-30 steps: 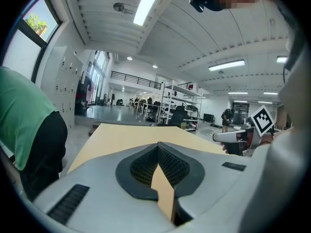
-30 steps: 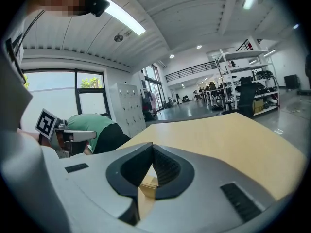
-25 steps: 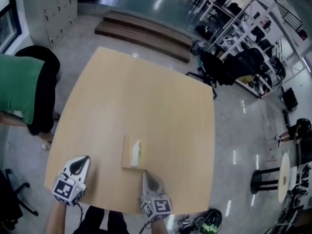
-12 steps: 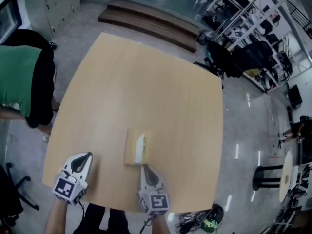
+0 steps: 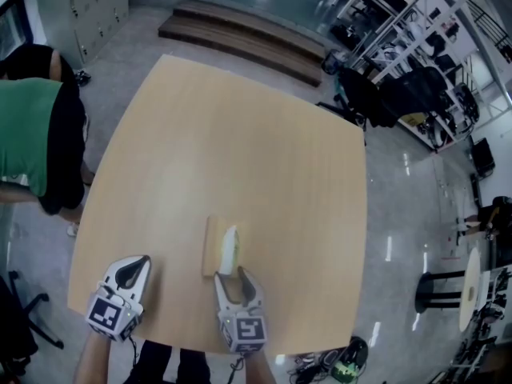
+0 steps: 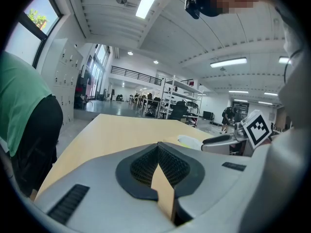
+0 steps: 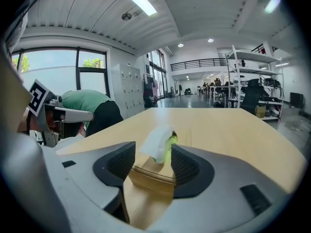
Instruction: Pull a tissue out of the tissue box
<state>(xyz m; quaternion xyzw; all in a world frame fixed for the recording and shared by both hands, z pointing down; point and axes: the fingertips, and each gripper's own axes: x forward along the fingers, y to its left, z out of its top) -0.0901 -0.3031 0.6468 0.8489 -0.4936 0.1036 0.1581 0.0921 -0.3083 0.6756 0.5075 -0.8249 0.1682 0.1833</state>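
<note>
Since the right gripper [image 5: 238, 277] has just been opening its jaws and they now stand spread wide at the near end of the tissue box [image 5: 210, 245], the step in hand looks like the approach to the tissue [image 5: 230, 248]. In the right gripper view the white tuft shows in the gap between the pads, but neither pad presses on it. To do this well, the gripper should probably ease forward until the raised tuft sits deep between the pads, close on the paper alone and not on the box's edge, then draw up and away from the slot. The box looks light, so it may lift with the sheet. The left gripper [image 5: 131, 267], its jaws pressed together on nothing, hangs over the near left part of the table [image 5: 240, 134], well apart from the box, and could steady it. The box lies flat near the table's near edge, its long axis running away from the person. The tissue stands up from the slot along that same axis, its peak pointing up and leaning a little left as the right gripper sees it
</note>
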